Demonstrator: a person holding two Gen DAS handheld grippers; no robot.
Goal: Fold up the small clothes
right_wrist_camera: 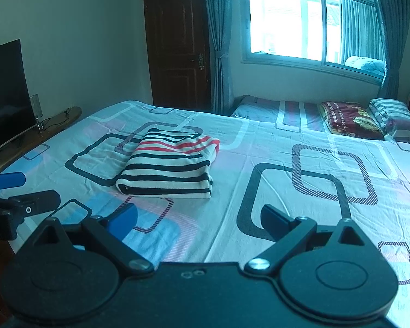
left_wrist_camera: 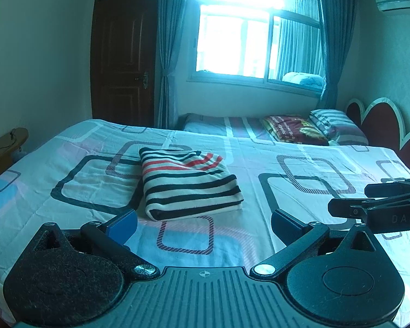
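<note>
Garment [left_wrist_camera: 188,183], striped, folded flat on bedsheet [left_wrist_camera: 259,169] at 12 o'clock; left gripper [left_wrist_camera: 204,222] wide open, empty; right gripper [right_wrist_camera: 199,220] same (both clear of cloth).

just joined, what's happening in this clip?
Clothes-folding run on a bed. The striped garment already lies folded in a neat rectangle on the patterned sheet. Neither gripper touches it: the left gripper and the right gripper are both open, empty, and held back near the bed's near edge. The fold looks finished.
</note>
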